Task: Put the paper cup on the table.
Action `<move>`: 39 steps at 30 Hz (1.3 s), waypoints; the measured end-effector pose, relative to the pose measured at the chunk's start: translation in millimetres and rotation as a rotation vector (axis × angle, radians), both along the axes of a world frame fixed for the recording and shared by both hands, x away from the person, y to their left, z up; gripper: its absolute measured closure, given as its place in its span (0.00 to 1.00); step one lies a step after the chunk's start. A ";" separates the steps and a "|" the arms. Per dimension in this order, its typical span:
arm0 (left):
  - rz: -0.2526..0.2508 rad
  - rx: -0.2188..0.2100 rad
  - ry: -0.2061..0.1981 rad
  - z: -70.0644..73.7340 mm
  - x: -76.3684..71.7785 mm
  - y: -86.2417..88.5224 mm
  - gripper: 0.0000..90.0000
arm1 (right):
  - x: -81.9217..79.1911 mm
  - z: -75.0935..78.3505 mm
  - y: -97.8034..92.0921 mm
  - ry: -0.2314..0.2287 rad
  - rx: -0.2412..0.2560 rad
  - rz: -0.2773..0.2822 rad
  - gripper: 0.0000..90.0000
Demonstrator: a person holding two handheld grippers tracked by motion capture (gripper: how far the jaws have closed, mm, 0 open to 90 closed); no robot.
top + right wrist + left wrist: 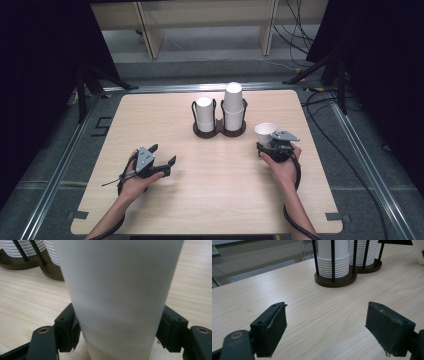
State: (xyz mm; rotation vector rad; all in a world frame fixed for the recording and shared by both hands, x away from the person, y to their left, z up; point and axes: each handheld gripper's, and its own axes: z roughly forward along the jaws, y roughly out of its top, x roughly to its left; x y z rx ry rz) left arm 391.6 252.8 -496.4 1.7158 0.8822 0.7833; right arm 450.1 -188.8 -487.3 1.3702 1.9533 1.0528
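White paper cup (117, 297) clamped upright in right hand-held gripper (117, 335), wooden table (30, 300)

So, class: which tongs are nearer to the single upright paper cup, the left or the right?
Right. The right tongs are shut on the paper cup, jaws pressing both sides. The left tongs sit open across the table, far from it.

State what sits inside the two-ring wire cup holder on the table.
The cup holder carries two stacks of upturned white paper cups: a shorter left stack and a taller right stack. Each outer cup covers those nested within, so only their stacked rims show.
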 end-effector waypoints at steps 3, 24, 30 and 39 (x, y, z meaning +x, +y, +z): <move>0.000 0.000 -0.002 -0.1 -0.1 -0.1 0.18 | -1.4 -0.1 -1.5 0.020 0.026 -0.011 0.27; 0.006 0.006 0.010 0.9 -2.1 1.0 0.18 | -13.8 -1.5 -10.3 -0.009 -0.001 -0.039 0.17; 0.010 -0.001 0.008 0.7 -2.2 1.3 0.18 | -22.7 1.3 -12.9 0.001 0.018 -0.039 0.17; 0.008 -0.007 -0.005 0.1 -2.3 1.7 0.18 | -38.0 0.9 -16.9 0.023 0.025 -0.045 0.17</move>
